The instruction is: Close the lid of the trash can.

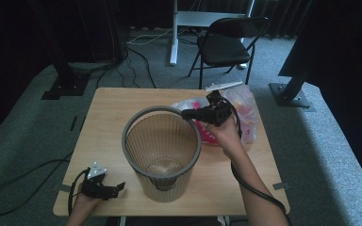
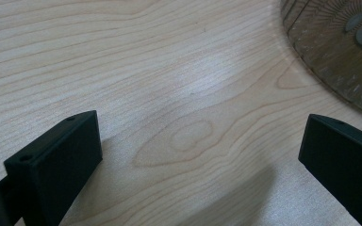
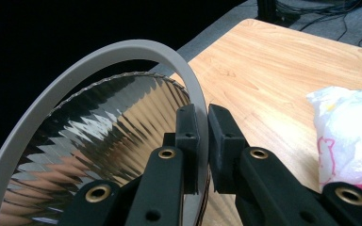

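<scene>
A translucent brown ribbed wastebasket (image 1: 162, 183) with a grey rim (image 3: 99, 59) stands in the middle of the wooden table (image 1: 108, 108). My right gripper (image 1: 188, 113) is at the rim's far right side. In the right gripper view its jaws (image 3: 203, 122) are pinched shut on the rim, one pad inside the basket and one outside. My left gripper (image 1: 118, 188) rests low at the table's near left corner, open, with bare wood between its jaws (image 2: 200, 155). The basket's base (image 2: 339, 52) shows at the top right of the left gripper view.
A crumpled clear plastic bag (image 1: 247, 110) with pink and yellow contents lies on the table right of the basket, behind my right hand, and shows again as the bag (image 3: 353, 136). A black folding chair (image 1: 226, 44) stands beyond the table's far edge.
</scene>
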